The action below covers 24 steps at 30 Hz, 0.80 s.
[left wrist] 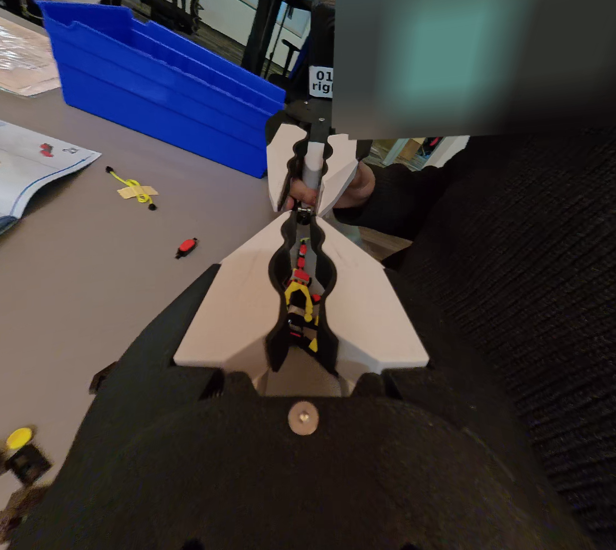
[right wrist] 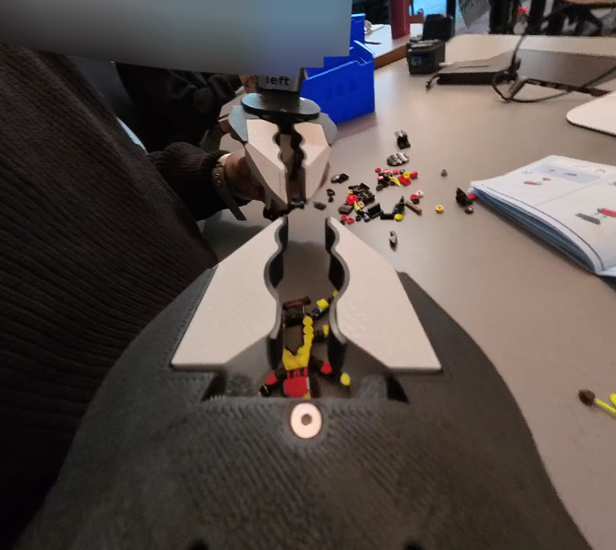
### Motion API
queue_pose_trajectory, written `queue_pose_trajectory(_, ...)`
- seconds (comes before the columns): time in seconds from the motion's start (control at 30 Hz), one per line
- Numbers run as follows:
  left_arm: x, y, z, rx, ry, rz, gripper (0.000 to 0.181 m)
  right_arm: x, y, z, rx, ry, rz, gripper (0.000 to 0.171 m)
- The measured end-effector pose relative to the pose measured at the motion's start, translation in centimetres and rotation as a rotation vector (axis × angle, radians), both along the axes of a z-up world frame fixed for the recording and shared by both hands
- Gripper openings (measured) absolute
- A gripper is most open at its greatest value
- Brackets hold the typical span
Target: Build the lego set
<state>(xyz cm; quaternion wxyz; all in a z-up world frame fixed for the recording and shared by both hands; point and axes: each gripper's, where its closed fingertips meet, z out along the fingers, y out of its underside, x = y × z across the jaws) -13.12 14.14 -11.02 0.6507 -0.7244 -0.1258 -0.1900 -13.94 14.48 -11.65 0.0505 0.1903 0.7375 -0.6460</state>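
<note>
Left gripper point(left wrist: 301, 222): almost closed, pinching small black piece point(right wrist: 295, 201); right gripper point(right wrist: 306, 227): parted, empty; half-built model point(right wrist: 295, 350): 6 o'clock below tips, apparently on table point(right wrist: 466, 284); step, judged: fitting piece; next: align, press down.

White wedge-shaped left claw point(left wrist: 302, 220), wavy black pads, black textured body, silver screw; dark knit sleeves.

Each camera sits close behind its own tongs and looks straight at the other, low over the surface point(right wrist: 466, 267). Both see the lego model point(left wrist: 300, 300).
</note>
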Motion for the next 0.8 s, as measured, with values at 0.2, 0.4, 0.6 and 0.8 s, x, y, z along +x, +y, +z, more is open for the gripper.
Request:
queue_pose_trajectory(0.2, -1.8, -0.8, -0.7, -0.025, -0.024, 0.082, 0.005, -3.6, 3.4, -4.4, 0.235, -0.017, -0.185, 0.022)
queue_pose_trajectory(0.4, -2.2, -1.0, -1.4, -0.053, -0.032, 0.098, 0.005, -5.1, 5.6, -7.8, 0.399, -0.057, -0.261, 0.023)
queue_pose_trajectory(0.6, -2.5, -1.2, -1.8, -0.064, -0.042, 0.109, 0.005, -5.3, 5.6, -9.6, 0.475, -0.067, -0.249, 0.022)
queue_pose_trajectory(0.8, -2.6, -1.4, -2.1, -0.07, -0.051, 0.111, 0.005, -5.4, 5.4, -10.6, 0.531, -0.041, -0.258, 0.02)
